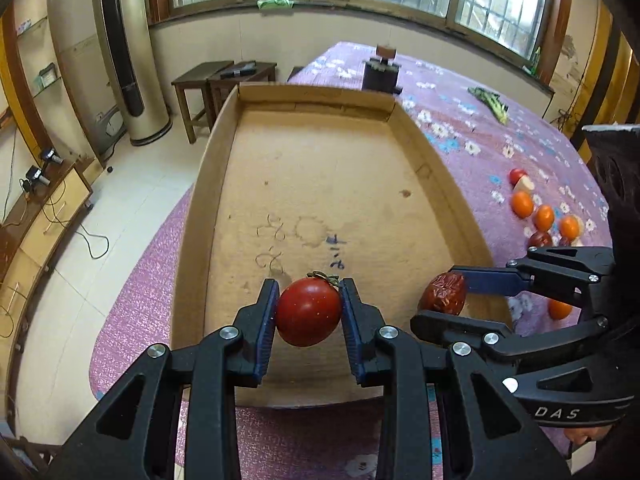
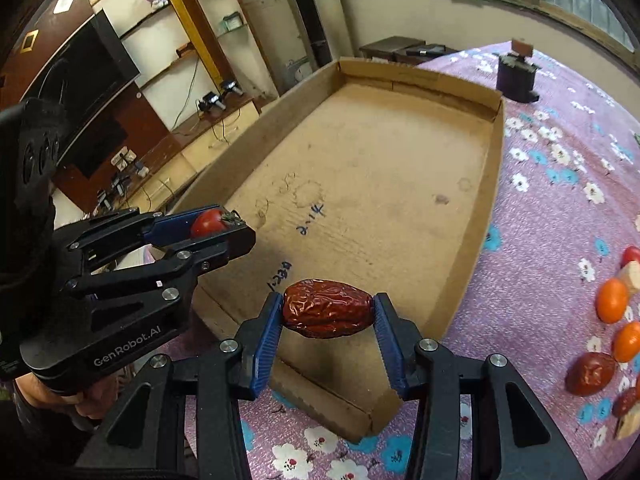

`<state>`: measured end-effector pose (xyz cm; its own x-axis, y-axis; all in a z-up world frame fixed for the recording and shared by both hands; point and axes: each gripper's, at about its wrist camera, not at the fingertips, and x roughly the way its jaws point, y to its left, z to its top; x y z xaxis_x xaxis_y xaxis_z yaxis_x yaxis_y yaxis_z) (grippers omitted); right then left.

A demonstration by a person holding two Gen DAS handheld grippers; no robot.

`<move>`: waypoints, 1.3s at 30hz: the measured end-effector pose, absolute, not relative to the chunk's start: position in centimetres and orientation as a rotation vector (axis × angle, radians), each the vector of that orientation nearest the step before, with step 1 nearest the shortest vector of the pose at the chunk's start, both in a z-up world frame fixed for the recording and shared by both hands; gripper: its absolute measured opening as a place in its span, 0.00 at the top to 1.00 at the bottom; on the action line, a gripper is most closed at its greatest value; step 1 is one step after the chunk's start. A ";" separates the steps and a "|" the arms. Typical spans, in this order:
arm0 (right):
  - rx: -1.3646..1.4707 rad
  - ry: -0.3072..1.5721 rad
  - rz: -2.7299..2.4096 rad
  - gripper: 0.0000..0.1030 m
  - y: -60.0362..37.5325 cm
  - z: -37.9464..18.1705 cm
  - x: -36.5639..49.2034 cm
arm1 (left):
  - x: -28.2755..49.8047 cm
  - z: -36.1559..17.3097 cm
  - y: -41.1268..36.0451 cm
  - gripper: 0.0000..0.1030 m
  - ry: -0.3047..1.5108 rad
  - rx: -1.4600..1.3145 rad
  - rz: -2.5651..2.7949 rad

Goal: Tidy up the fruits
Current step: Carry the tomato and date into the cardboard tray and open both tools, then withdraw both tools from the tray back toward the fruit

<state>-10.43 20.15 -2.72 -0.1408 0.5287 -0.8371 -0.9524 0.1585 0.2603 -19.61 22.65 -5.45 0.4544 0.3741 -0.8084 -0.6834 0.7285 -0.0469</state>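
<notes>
My left gripper point(image 1: 309, 312) is shut on a red cherry tomato point(image 1: 308, 312) with a green stem, held above the near end of the shallow cardboard tray point(image 1: 200, 216). My right gripper point(image 2: 327, 310) is shut on a wrinkled red date point(image 2: 327, 309), over the tray's near right corner. In the left wrist view the right gripper point(image 1: 442, 296) and its date point(image 1: 443, 294) show at the right. The right wrist view has the left gripper point(image 2: 218, 226) and the tomato point(image 2: 207, 222) at the left. The tray point(image 2: 494, 184) has nothing in it.
Loose fruit lies on the purple flowered cloth point(image 1: 480, 136) right of the tray: small oranges point(image 1: 522, 204), red dates point(image 2: 591, 372), a tomato and pale pieces. A dark box-like object point(image 1: 380, 74) stands beyond the tray's far end, a green vegetable point(image 1: 490, 102) near it. Floor lies left of the table.
</notes>
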 end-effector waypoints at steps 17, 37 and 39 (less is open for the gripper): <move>-0.580 1.064 1.413 0.45 20.8 -3.4 -10.6 | -19.8 -6.1 23.0 0.38 0.925 -0.404 0.726; -0.357 1.027 1.290 0.41 8.7 0.4 -5.4 | -16.6 -2.7 17.9 0.38 0.865 -0.352 0.607; -0.342 1.028 1.261 0.41 7.4 0.4 -4.6 | -16.0 -2.5 17.2 0.38 0.864 -0.346 0.583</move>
